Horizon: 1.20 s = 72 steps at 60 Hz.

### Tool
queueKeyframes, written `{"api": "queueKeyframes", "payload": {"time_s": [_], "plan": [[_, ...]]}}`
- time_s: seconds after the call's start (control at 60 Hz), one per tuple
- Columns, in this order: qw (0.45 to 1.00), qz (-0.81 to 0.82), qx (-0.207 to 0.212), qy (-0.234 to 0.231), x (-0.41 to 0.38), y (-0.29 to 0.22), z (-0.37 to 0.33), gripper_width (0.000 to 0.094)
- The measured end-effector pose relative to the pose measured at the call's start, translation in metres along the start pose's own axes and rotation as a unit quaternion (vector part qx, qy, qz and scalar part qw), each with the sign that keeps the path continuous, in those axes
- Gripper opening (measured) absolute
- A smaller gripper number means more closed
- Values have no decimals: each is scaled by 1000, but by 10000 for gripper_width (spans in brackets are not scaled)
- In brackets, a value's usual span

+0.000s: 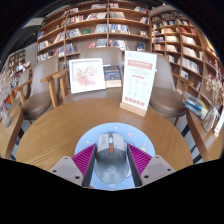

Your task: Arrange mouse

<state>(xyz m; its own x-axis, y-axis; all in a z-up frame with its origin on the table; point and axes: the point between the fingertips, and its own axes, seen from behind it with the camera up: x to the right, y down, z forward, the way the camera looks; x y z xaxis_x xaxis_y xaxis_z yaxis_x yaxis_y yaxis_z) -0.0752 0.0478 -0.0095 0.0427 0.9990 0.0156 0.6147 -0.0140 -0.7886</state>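
A grey computer mouse with an orange mark by its wheel lies lengthwise between my fingers. My gripper is shut on it, with the pink pads pressed against its two sides. The mouse is over a round light-blue mouse mat on a round wooden table. I cannot tell whether the mouse rests on the mat or is held just above it.
Beyond the mat, a white and orange standing sign and a framed picture stand at the table's far side. Wooden chairs stand at the left and right. Bookshelves fill the background.
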Motion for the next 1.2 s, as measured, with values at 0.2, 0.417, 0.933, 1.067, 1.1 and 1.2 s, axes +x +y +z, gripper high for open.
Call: {"api": "queueKeyframes", "payload": {"time_s": [0.2, 0.417, 0.933, 1.067, 1.1, 1.2], "plan": [[999, 22, 21, 23, 8, -11, -48, 847], [998, 11, 52, 40, 6, 5, -174, 845], [997, 1, 67, 26, -14, 96, -364, 854], [997, -8, 74, 27, -13, 97, -373, 853], [997, -13, 76, 30, -13, 97, -375, 852], [996, -17, 80, 18, -21, 99, -376, 855]]}}
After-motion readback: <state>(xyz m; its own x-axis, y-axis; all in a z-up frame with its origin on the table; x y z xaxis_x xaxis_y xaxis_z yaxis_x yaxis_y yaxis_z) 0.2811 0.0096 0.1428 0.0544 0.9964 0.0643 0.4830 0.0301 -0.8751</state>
